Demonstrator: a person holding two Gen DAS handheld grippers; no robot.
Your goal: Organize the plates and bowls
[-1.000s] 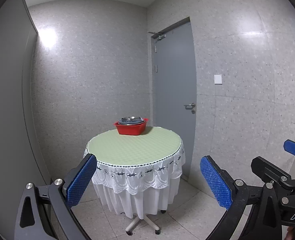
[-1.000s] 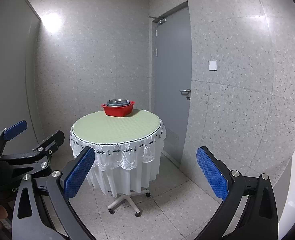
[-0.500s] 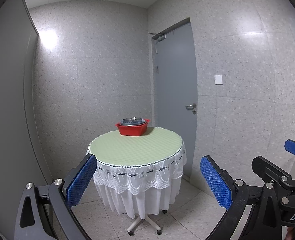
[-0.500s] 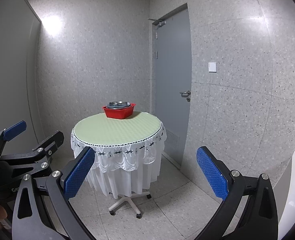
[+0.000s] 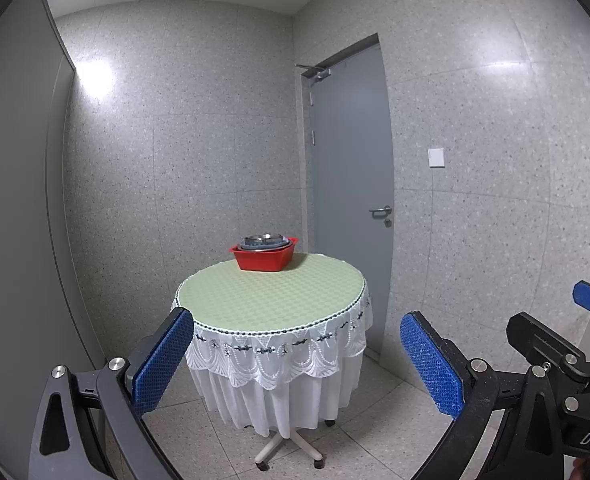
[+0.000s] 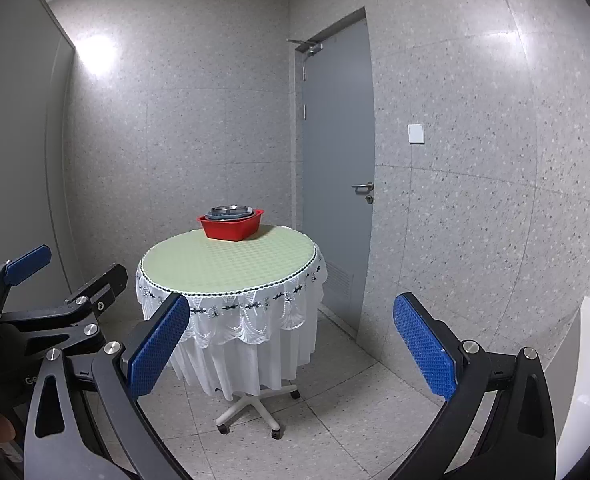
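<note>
A red plastic basin (image 5: 264,256) (image 6: 231,226) sits at the far side of a small round table (image 5: 271,296) (image 6: 231,262) with a pale green top and white lace skirt. Metal bowls or plates (image 5: 265,241) (image 6: 231,213) are stacked inside the basin. My left gripper (image 5: 297,360) is open and empty, held in the air well short of the table. My right gripper (image 6: 291,342) is open and empty too, also away from the table. In the right wrist view the left gripper (image 6: 61,276) shows at the left edge.
The table stands on a wheeled star base (image 6: 251,410) on a tiled floor. A grey door (image 5: 349,184) with a lever handle is just right of it. Speckled walls close in behind and right. A white fixture (image 6: 587,368) stands at the far right.
Both views have tilted slightly downward, so the table and basin sit a little higher in frame; both grippers stay open and empty.
</note>
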